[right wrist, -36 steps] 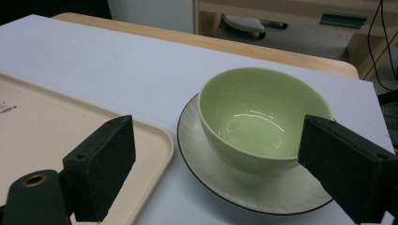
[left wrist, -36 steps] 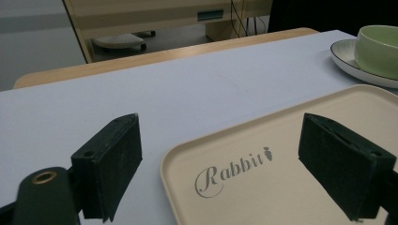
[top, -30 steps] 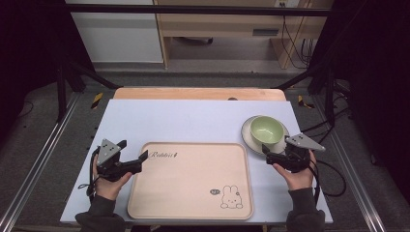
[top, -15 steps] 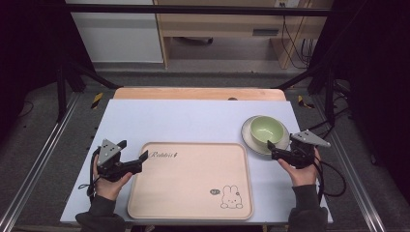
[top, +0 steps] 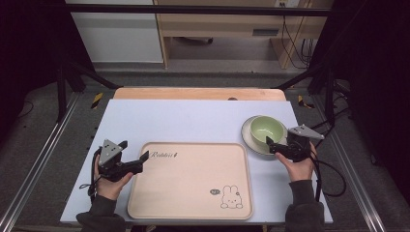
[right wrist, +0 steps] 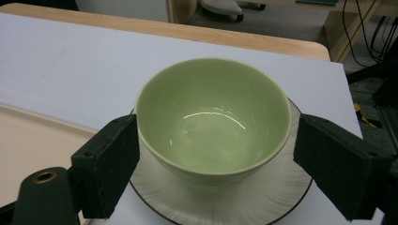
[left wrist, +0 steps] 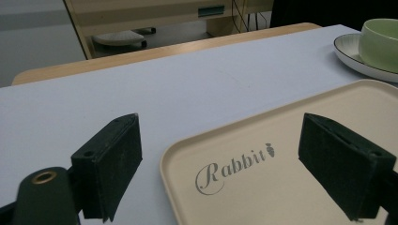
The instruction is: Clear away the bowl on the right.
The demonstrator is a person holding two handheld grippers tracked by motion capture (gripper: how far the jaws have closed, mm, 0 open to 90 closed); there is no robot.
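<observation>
A pale green bowl (top: 266,130) stands on a white plate (top: 249,139) at the table's right. My right gripper (top: 273,146) is open at the bowl's near side. In the right gripper view its two jaws flank the bowl (right wrist: 213,117) just above the plate (right wrist: 220,204), and I cannot tell whether they touch it. A beige tray (top: 193,179) with a rabbit drawing lies in the middle. My left gripper (top: 134,151) is open at the tray's far-left corner. In the left gripper view its jaws straddle the corner marked "Rabbit" (left wrist: 234,168).
A pale blue sheet (top: 193,121) covers the table, with a wooden strip (top: 198,93) along the far edge. Metal rails (top: 43,150) run along both sides. Cables (top: 333,169) trail from the right gripper. Open tabletop lies beyond the tray.
My right gripper has moved forward and left from beside the plate, so its open jaws now flank the bowl. The left gripper has stayed in place.
</observation>
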